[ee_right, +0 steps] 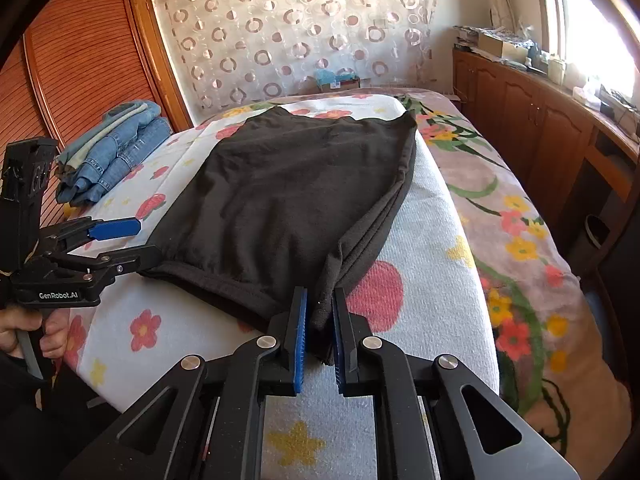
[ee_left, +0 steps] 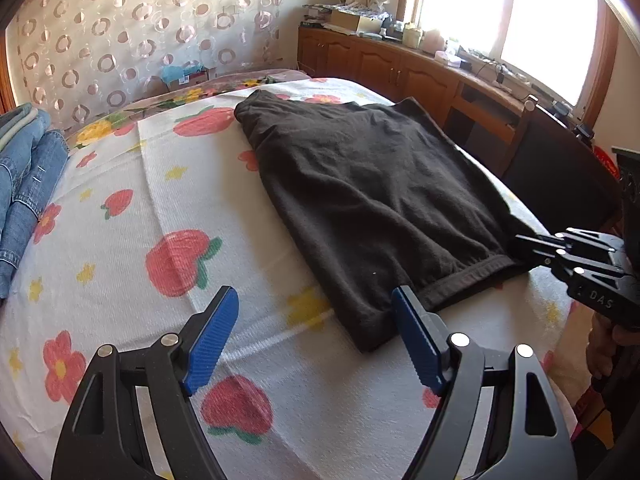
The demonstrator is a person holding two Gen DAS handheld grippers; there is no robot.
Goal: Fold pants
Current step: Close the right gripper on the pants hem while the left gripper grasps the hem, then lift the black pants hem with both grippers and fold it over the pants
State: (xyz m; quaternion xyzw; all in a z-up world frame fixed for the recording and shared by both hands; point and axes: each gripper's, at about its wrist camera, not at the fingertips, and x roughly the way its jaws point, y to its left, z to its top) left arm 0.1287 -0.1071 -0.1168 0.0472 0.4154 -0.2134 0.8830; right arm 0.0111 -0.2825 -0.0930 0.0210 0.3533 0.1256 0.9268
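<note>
Black pants (ee_left: 360,180) lie folded flat on a flower-print bed cover (ee_left: 168,200), waistband hem nearest me. My left gripper (ee_left: 314,296) stands open low over the bed, its right blue finger (ee_left: 416,332) at the near left corner of the hem. That corner lies between the jaws with no pad pressing on it. In the right wrist view my right gripper (ee_right: 320,296) is shut on the near right corner of the black pants (ee_right: 288,184), with bunched fabric pinched between its blue pads. My left gripper (ee_right: 148,240) shows at the hem's left end, and my right gripper (ee_left: 524,248) at its right end.
A stack of folded blue jeans (ee_right: 116,152) sits at the bed's far left. Wooden louvred doors (ee_right: 80,60) stand behind it. A cluttered wooden cabinet (ee_left: 400,68) runs under the window on the right, with a dark chair (ee_left: 560,168) close to the bed edge.
</note>
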